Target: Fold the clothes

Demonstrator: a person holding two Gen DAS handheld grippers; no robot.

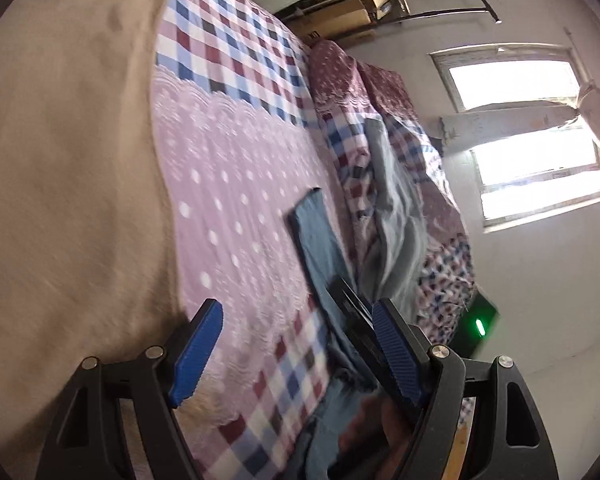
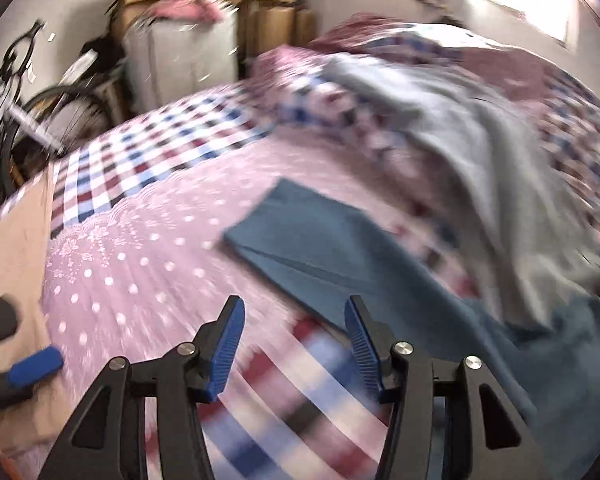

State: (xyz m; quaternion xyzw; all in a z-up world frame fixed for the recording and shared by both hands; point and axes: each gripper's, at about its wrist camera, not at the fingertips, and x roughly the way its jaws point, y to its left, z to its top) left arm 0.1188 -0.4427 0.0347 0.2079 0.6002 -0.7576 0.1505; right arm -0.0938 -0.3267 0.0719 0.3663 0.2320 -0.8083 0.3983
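A dark teal garment (image 2: pixel 312 248) lies flat on the bed, partly folded, with a straight edge toward the far left. It shows as a narrow strip, the teal garment (image 1: pixel 316 236), in the left wrist view. A pale grey-blue garment (image 2: pixel 480 140) is heaped over the bedding at the right, seen too as the pale garment (image 1: pixel 396 208). My right gripper (image 2: pixel 295 344) is open above the sheet, just short of the teal cloth's near edge. My left gripper (image 1: pixel 296 354) is open and empty over the sheet, left of the teal cloth. Both views are blurred.
The bed has a pink dotted and plaid sheet (image 2: pixel 148 248), with a rumpled quilt (image 1: pixel 384 92) at the far side. A beige surface (image 1: pixel 68 168) borders the bed on the left. A bicycle (image 2: pixel 24 104) and cardboard boxes (image 2: pixel 268 20) stand behind. A window (image 1: pixel 540 172) is on the right.
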